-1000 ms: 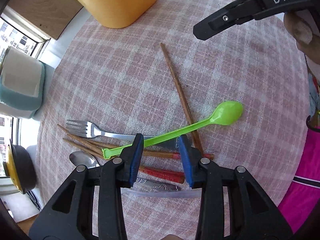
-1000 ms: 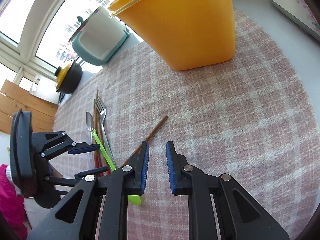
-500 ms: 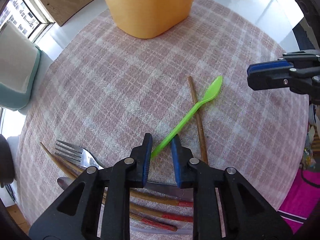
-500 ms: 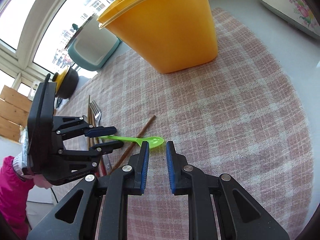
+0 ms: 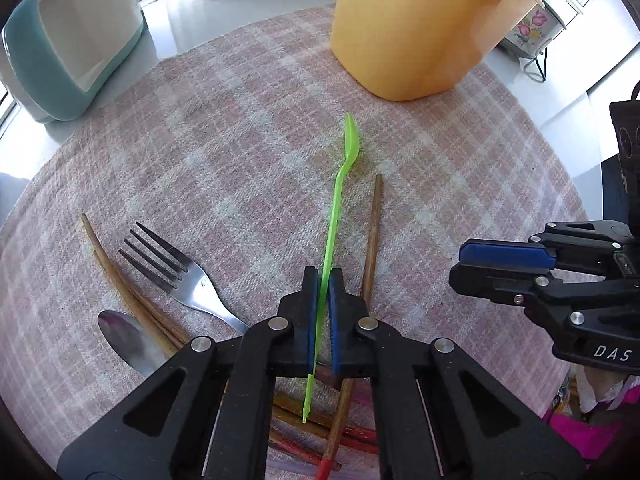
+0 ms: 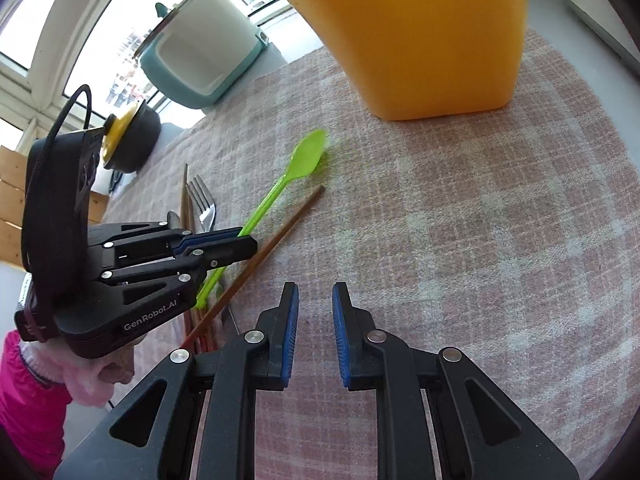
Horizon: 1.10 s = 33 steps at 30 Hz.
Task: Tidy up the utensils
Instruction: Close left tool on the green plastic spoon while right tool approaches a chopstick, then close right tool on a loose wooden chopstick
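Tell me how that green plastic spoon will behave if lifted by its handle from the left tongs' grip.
The green plastic spoon looks thin, so probably very light and somewhat bendy. The left tongs pinch its narrow handle well back from the bowl, so that long end may droop or pivot. It is edge-on between the pads, and smooth plastic might slip if jerked.

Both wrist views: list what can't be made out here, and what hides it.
- Yellow container: its inside is unseen; the rim is cut off by the top edge in the right wrist view.
- Chopsticks: red ends hidden under the left tool, so no count.
- Metal spoon: handle hidden by the same tool.
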Each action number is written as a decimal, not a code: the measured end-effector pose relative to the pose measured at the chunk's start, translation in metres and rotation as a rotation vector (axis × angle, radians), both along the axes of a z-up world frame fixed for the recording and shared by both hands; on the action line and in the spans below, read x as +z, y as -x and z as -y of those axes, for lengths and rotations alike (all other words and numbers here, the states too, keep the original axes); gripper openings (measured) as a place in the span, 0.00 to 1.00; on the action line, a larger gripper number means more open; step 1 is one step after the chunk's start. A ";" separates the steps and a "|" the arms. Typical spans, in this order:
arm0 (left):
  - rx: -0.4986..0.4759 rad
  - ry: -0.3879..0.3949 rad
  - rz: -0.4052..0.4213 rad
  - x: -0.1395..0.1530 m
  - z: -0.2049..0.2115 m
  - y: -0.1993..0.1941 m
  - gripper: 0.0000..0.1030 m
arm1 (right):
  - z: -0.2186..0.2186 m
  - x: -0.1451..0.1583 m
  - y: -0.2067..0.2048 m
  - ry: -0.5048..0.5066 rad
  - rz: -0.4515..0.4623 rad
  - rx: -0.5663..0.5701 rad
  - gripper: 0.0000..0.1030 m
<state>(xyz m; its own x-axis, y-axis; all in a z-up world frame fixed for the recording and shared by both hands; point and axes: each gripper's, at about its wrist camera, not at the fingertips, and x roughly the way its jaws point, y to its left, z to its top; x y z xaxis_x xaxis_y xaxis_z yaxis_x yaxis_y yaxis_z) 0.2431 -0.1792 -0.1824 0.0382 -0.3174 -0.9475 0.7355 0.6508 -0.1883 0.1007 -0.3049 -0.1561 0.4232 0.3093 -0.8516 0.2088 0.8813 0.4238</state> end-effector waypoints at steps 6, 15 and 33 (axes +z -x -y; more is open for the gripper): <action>0.035 0.031 -0.009 0.001 -0.018 -0.010 0.01 | -0.006 -0.010 -0.019 -0.007 -0.031 -0.025 0.15; 0.069 0.064 0.013 0.039 -0.067 0.011 0.01 | -0.021 -0.015 -0.040 0.044 -0.087 -0.046 0.15; 0.048 0.055 -0.004 0.029 -0.041 0.010 0.02 | -0.053 -0.015 -0.067 0.328 -0.152 0.105 0.05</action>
<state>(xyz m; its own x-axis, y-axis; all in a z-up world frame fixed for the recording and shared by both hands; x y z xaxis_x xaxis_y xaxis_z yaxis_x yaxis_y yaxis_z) 0.2330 -0.1381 -0.1538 0.0506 -0.3671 -0.9288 0.7025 0.6741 -0.2281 0.1681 -0.2523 -0.1712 0.2649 0.0446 -0.9633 0.1490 0.9851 0.0865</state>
